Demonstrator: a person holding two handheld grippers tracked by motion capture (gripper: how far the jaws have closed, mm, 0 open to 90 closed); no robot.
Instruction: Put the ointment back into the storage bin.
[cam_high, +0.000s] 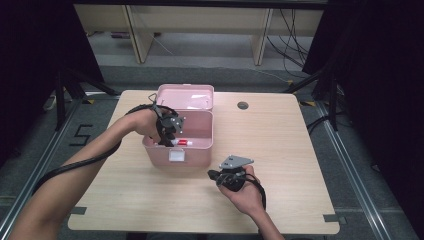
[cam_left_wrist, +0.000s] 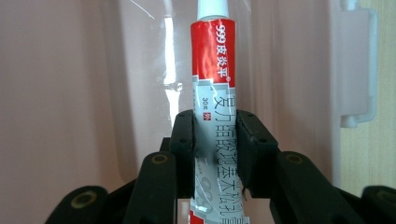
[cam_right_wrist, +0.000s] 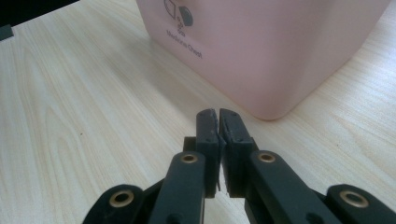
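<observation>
At the left of the high view, the person's left forearm reaches in over the wooden table (cam_high: 280, 150) and ends at the left gripper (cam_high: 169, 136), which dips down into the open pink box (cam_high: 195, 152) from its left side. In the left gripper view its two black jaws are closed on a red, white and grey tube (cam_left_wrist: 215, 116), pinching the grey lower part of it from both sides, with the red band and white cap standing up beyond the fingertips and the pink inner wall of the box behind. From above, the tube (cam_high: 182, 142) shows as a small red and white shape lying inside the box, near its front wall, just beside the gripper. The lid (cam_high: 186, 96) of the box stands open at the back. Further right and nearer the person, the right gripper (cam_high: 212, 175) rests low over the bare tabletop, just beside the box's front right corner and pointing left. In the right gripper view its jaws are pressed together with nothing between them, and the corner of the box (cam_right_wrist: 261, 51) rises close ahead.
</observation>
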